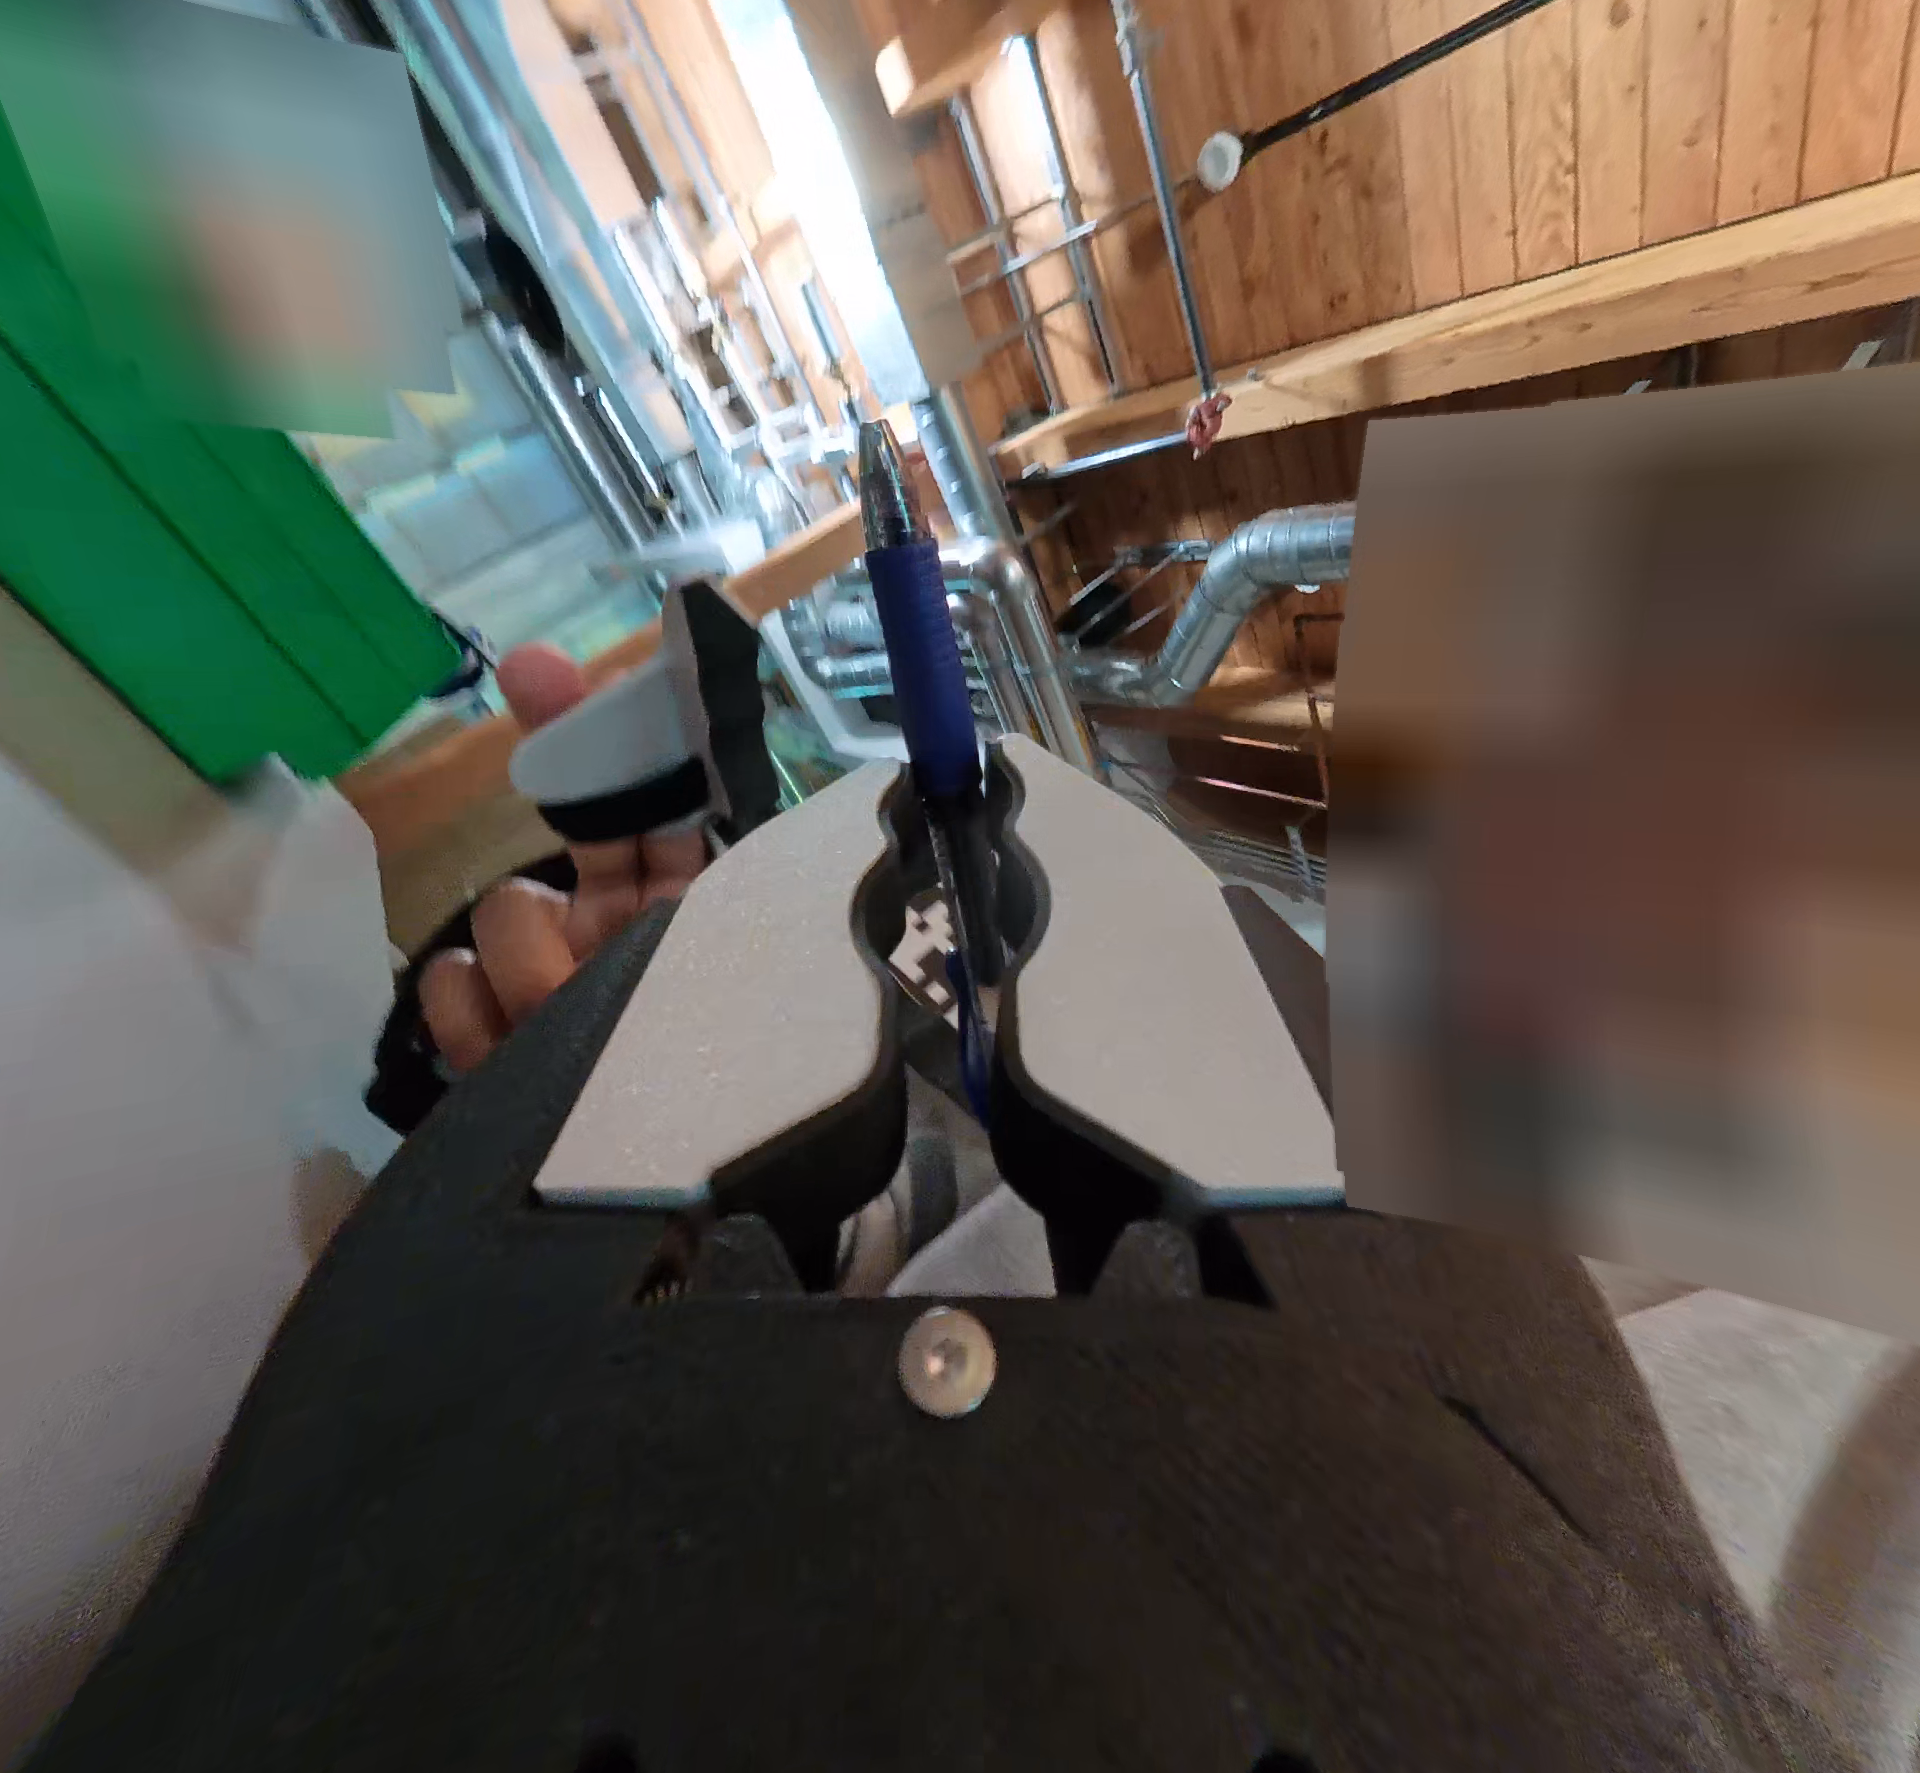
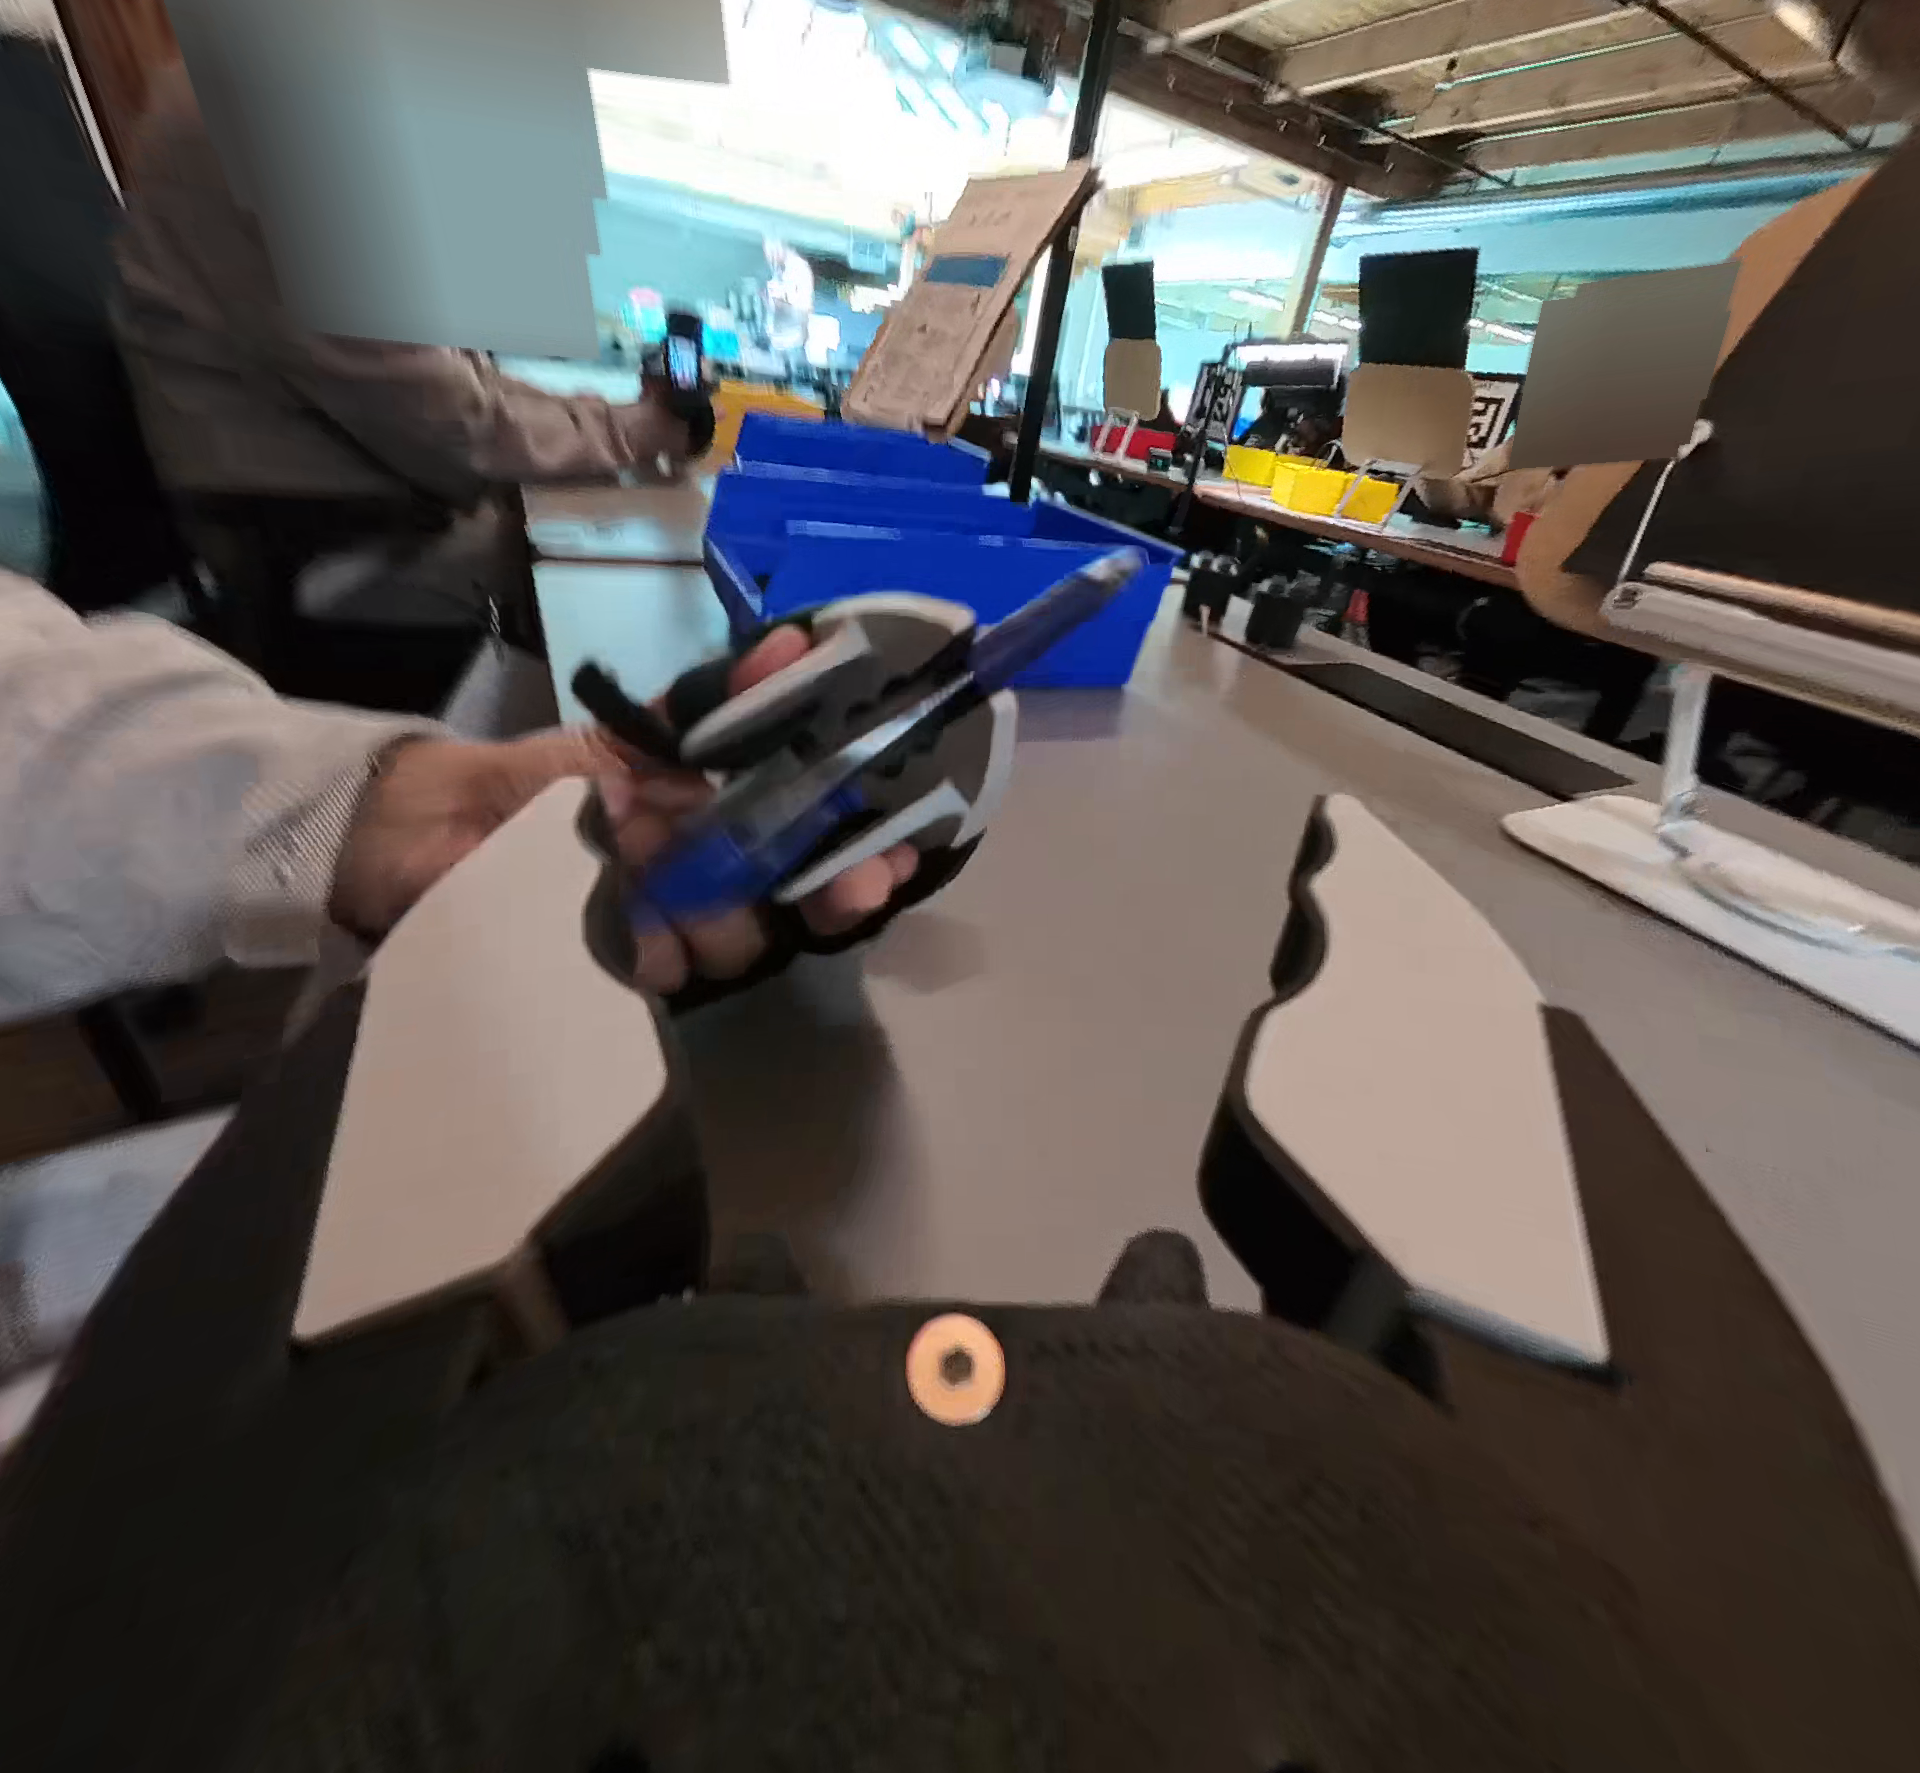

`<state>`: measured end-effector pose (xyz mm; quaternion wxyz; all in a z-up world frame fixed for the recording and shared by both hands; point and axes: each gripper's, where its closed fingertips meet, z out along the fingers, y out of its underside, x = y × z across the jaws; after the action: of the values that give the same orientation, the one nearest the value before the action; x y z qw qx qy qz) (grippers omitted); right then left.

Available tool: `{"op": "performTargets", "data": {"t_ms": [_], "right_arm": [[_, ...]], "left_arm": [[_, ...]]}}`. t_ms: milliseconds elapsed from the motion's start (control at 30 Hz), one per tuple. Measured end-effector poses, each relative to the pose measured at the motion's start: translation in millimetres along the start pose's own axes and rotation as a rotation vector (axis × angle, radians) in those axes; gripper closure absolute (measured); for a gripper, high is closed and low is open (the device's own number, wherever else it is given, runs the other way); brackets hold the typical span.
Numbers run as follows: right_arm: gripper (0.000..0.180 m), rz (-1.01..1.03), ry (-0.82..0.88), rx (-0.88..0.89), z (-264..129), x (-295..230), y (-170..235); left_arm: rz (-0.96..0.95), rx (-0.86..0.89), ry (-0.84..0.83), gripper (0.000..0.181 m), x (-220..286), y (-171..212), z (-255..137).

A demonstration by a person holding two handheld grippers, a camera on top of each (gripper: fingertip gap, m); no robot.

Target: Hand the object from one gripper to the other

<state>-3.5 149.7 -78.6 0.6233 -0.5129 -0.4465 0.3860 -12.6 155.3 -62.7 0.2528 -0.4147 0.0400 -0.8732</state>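
Note:
A blue pen (image 1: 920, 674) with a clear tip stands between the fingers of my left gripper (image 1: 951, 767), which is shut on its barrel and tilted up toward the ceiling. The right wrist view shows the same left gripper (image 2: 883, 715) in a gloved hand, holding the pen (image 2: 1018, 643) slanted up to the right above the table. My right gripper (image 2: 956, 819) is open and empty, its fingers spread wide just short of the left gripper. It also shows at the left of the left wrist view (image 1: 675, 715), beside the pen and apart from it.
A grey table (image 2: 1091, 975) lies below both grippers. Blue bins (image 2: 935, 560) stand at its far side, behind them a black pole (image 2: 1070, 217) with a cardboard panel (image 2: 966, 300). A white stand base (image 2: 1683, 861) is on the right. Another person's sleeve (image 2: 416, 414) reaches in at the back left.

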Motion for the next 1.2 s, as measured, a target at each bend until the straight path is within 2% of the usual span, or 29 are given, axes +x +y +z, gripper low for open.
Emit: {"op": "performTargets", "data": {"t_ms": [33,100,167,300,500,733,833,1033,1100,1200], "right_arm": [[0.065,0.064,-0.01,0.037,-2,2,-7],[0.084,0.2,-0.058,0.1,-8,4,-19],[0.091,0.287,-0.106,0.092,-10,4,-19],[0.103,0.315,-0.132,0.041,-7,-2,-13],[0.126,0.398,-0.128,0.05,-9,5,-18],[0.145,0.556,-0.188,0.104,-12,6,-25],[0.168,0.553,-0.202,0.092,-13,5,-24],[0.168,0.52,-0.173,0.08,-14,8,-24],[0.168,0.524,-0.166,0.108,-17,13,-30],[0.168,0.537,-0.13,0.159,-26,27,-38]], "left_arm": [[0.036,0.025,-0.012,0.17,2,-6,-2],[0.134,0.011,-0.071,0.171,1,-8,-5],[0.209,-0.012,-0.101,0.171,3,-7,-4],[0.312,-0.04,-0.144,0.171,3,-3,0],[0.537,-0.283,-0.335,0.171,-23,27,9],[0.651,-0.44,-0.376,0.171,-35,53,16],[0.658,-0.456,-0.382,0.171,-37,56,17],[0.619,-0.419,-0.395,0.167,-38,50,16],[0.593,-0.377,-0.402,0.15,-38,43,15],[0.546,-0.337,-0.39,0.136,-37,37,13]]}}
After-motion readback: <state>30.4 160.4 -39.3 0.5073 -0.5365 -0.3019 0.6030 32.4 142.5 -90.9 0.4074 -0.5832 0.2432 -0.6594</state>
